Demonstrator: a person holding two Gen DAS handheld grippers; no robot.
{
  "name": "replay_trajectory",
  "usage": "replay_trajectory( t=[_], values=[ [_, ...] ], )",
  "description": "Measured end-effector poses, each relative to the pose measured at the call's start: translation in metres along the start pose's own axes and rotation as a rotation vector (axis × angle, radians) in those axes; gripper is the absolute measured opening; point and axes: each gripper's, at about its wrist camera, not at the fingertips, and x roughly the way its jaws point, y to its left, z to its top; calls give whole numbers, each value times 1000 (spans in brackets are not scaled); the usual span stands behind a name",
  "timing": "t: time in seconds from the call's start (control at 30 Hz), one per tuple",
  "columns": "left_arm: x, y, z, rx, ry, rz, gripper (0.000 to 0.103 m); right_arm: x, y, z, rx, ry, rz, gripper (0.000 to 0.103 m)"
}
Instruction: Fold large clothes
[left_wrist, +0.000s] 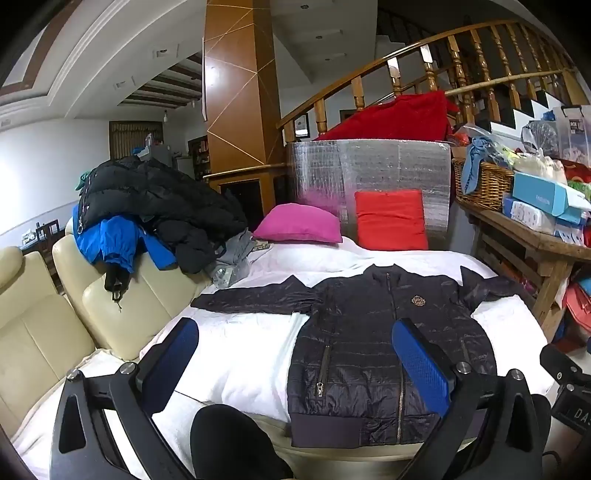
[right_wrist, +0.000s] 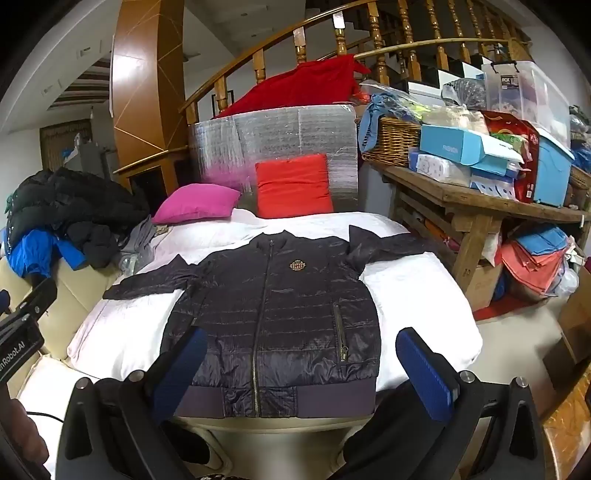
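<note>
A dark navy quilted jacket (left_wrist: 388, 343) lies flat and zipped on a white padded surface (left_wrist: 240, 350), front up, both sleeves spread out sideways. It also shows in the right wrist view (right_wrist: 280, 314). My left gripper (left_wrist: 295, 354) is open and empty, held above the jacket's hem on its left side. My right gripper (right_wrist: 299, 365) is open and empty, above the hem near the jacket's middle. Neither gripper touches the jacket.
A pile of dark and blue coats (left_wrist: 147, 214) lies on a cream sofa (left_wrist: 55, 314) at left. A pink cushion (left_wrist: 299, 223) and a red cushion (left_wrist: 391, 219) stand behind the jacket. A cluttered wooden table (right_wrist: 480, 206) stands at right.
</note>
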Motion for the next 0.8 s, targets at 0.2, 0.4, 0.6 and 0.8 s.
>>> replay_trajectory(
  t=[0.2,0.4,0.6,0.8],
  values=[
    [-3,-10,1,34,-16,10,103,0,1,-2,16,-7,14,103],
    [-2,-3,1,14,-22,13,103,-3,-11,1,19,-15,9,103],
    [-1,1,1,6,-15,19,103,-3,-3,0,6,-26,-1,103],
    [-2,1,2,7,-21,28,103,-5,-1,1,1,-35,-2,103]
  ],
)
